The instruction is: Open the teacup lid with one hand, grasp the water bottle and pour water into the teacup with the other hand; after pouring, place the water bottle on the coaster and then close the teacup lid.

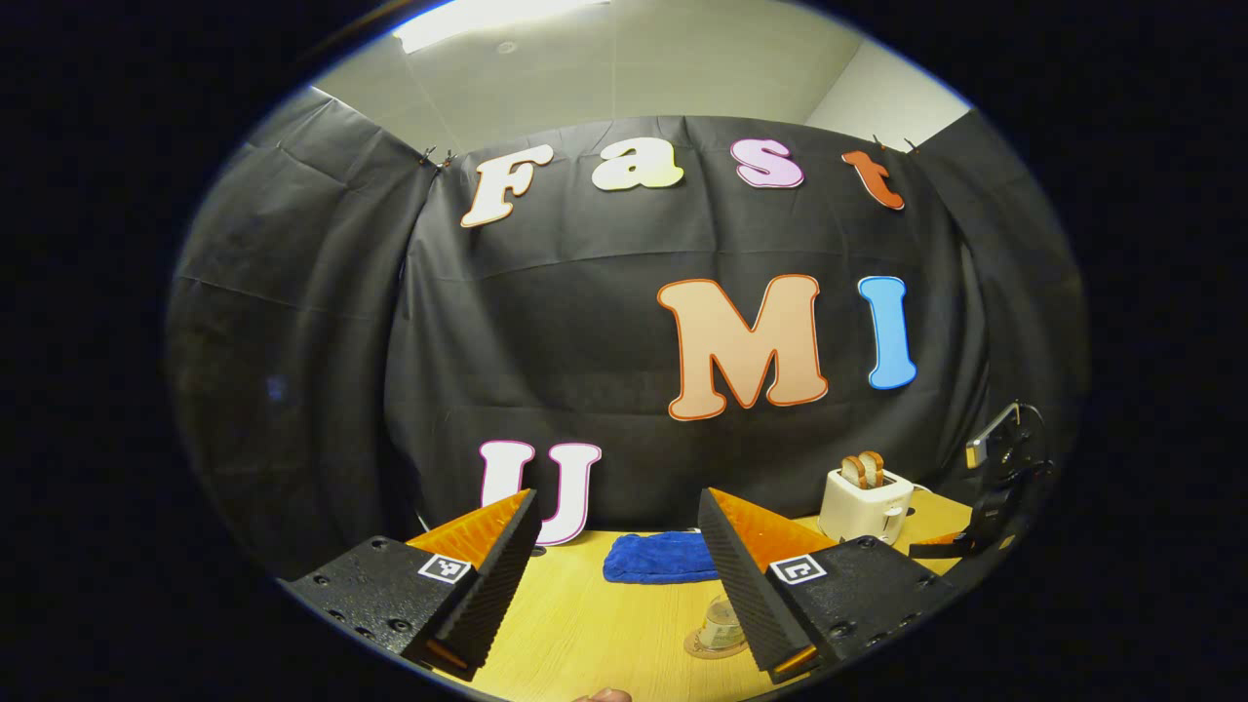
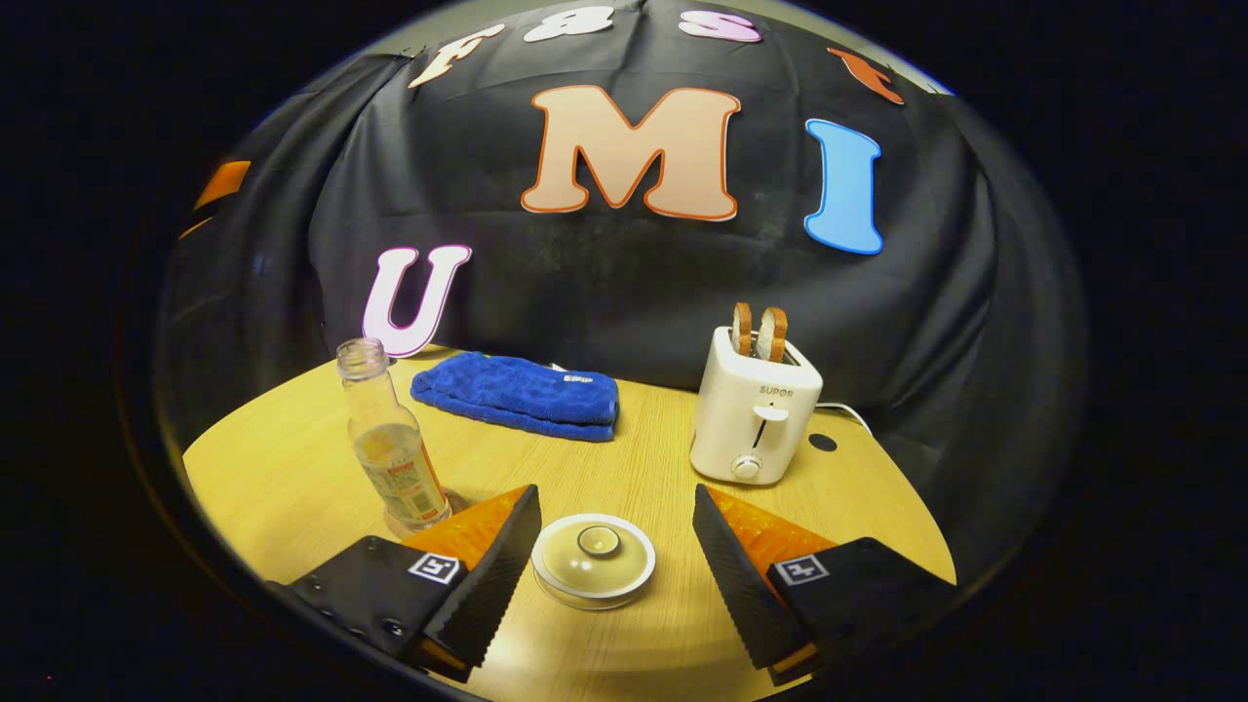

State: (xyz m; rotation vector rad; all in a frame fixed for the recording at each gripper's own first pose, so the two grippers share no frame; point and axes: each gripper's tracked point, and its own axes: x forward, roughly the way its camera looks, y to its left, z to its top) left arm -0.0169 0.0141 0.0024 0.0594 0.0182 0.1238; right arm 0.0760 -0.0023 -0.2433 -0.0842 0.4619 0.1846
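Black cloth wall (image 1: 546, 322) behind a wooden table (image 2: 292, 458); ceiling light (image 1: 487, 15) overhead.

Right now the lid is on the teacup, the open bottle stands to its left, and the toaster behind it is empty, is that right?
Not quite. The toaster is not empty: two slices of bread stick up from its slots, as the right gripper view shows. The rest holds: the lid sits on the teacup, between the fingers of the open right claw, and the uncapped bottle stands to its left.
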